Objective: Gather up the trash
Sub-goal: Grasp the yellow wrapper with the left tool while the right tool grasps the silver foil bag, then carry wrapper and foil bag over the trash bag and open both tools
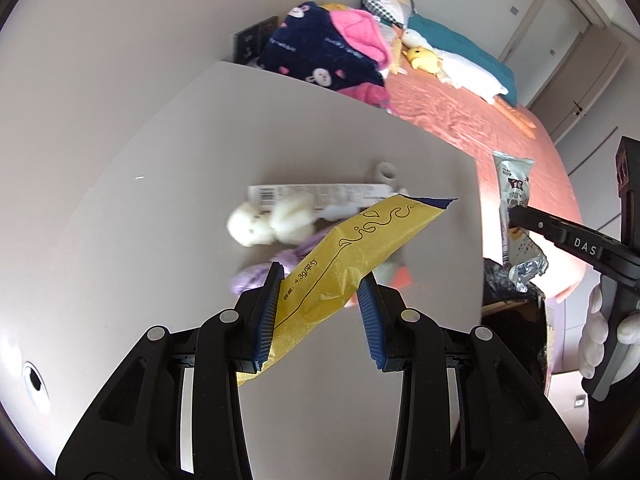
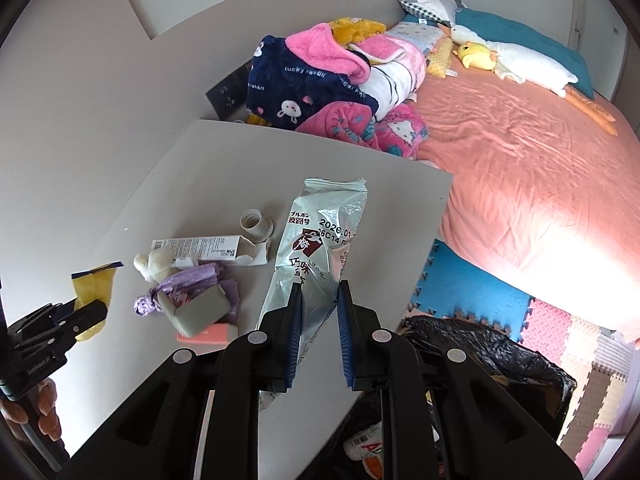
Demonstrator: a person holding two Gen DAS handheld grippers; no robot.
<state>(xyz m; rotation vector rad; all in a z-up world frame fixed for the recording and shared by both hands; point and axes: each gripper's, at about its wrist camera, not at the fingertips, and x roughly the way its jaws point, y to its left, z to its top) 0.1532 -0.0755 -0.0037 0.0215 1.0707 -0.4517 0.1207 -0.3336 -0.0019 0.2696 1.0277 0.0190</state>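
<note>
My left gripper (image 1: 320, 304) is shut on a yellow wrapper (image 1: 360, 248) and holds it above the grey table (image 1: 160, 200); it also shows in the right wrist view (image 2: 93, 286). My right gripper (image 2: 320, 320) is shut on a silver snack bag (image 2: 320, 232), held near the table's right edge above a black-lined trash box (image 2: 480, 356). On the table lie a white carton (image 2: 200, 248), a white cap (image 2: 256, 224), a white plush (image 2: 154, 264), a purple bag (image 2: 192, 280), a grey block (image 2: 200, 310) and a pink box (image 2: 208, 338).
A bed with a pink sheet (image 2: 520, 168), piled blankets (image 2: 328, 88) and plush toys (image 2: 480, 54) lies behind the table. Foam floor mats (image 2: 472, 292) lie beside the trash box. A wall stands left of the table.
</note>
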